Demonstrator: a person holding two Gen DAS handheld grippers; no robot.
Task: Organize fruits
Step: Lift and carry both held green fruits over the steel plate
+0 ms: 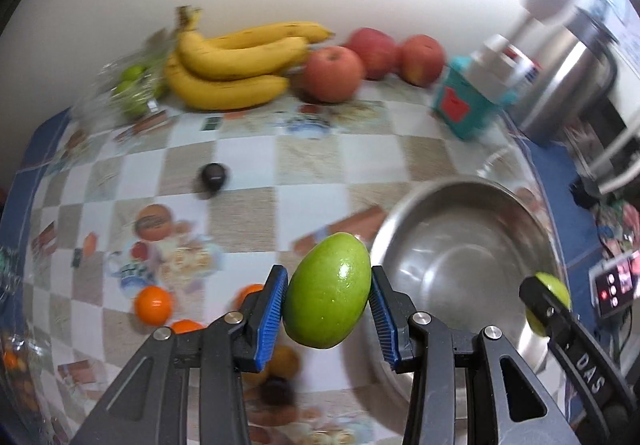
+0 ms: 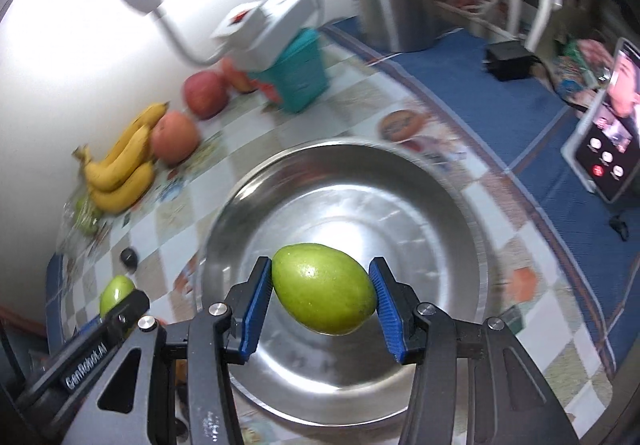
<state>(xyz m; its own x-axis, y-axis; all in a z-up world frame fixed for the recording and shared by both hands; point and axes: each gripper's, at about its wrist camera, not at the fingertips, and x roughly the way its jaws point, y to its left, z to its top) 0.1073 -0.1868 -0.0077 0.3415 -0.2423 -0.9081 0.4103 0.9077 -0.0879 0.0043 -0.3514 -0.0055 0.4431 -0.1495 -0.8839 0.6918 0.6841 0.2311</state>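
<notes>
The left gripper (image 1: 328, 293) is clamped on a green fruit (image 1: 327, 291), held above the table (image 1: 248, 149) just beside the rim of the steel bowl (image 1: 460, 245). The right gripper (image 2: 322, 291) is clamped on a second green fruit (image 2: 324, 288), which hangs over the inside of the bowl. Near the table's front edge lie small oranges (image 1: 153, 305). Farther, in the middle, sits a small dark fruit (image 1: 214, 178). Along the far edge by the wall lie bananas (image 1: 232, 65) and red apples (image 1: 334, 74), and a teal box (image 1: 466, 105) towards the right.

Three bananas (image 1: 228, 65), three apples (image 1: 334, 74), two held green mangoes (image 1: 327, 291), perhaps three oranges (image 1: 153, 305), one steel bowl (image 1: 460, 205).
</notes>
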